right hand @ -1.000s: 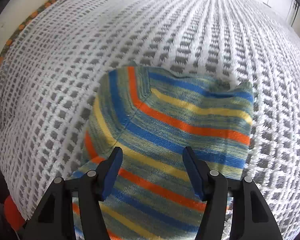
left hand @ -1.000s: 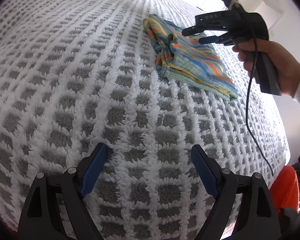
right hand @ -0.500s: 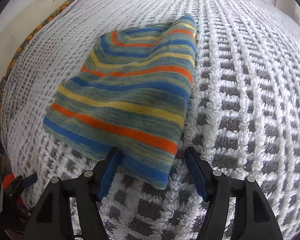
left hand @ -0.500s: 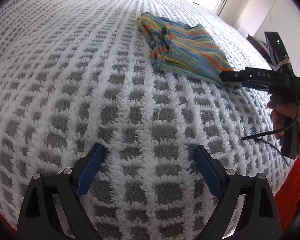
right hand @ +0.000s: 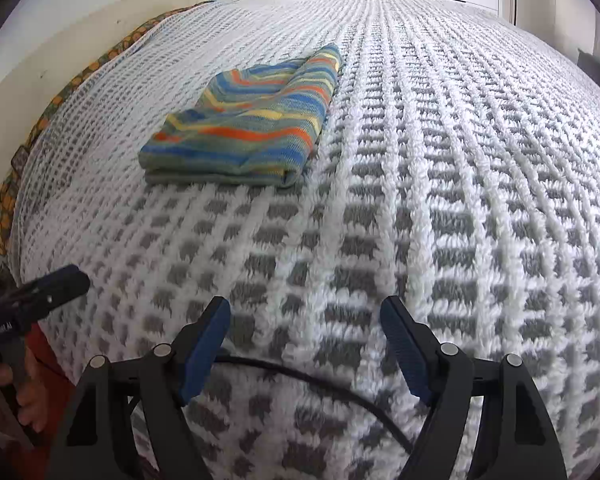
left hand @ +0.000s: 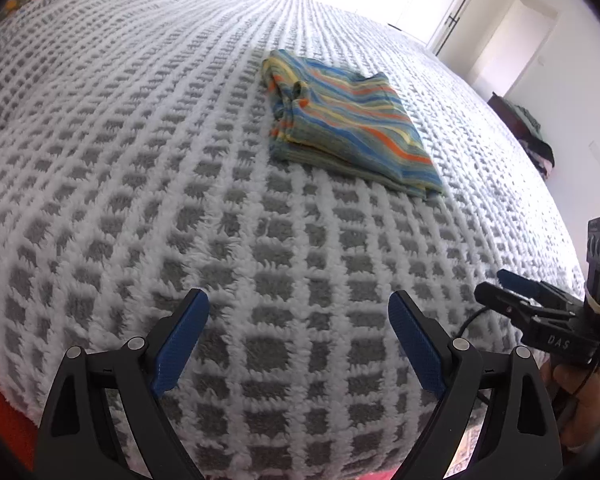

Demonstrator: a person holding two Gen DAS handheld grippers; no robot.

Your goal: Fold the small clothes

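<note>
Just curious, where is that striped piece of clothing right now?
The striped garment lies folded on the white and grey bedspread, well ahead of both grippers, touching neither; in the right wrist view it sits up and left.

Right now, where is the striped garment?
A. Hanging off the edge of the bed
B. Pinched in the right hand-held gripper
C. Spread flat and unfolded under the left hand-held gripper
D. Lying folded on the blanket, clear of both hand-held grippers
D: the striped garment lies folded in layers on the blanket, with nothing between the pads of either hand-held gripper.
</note>
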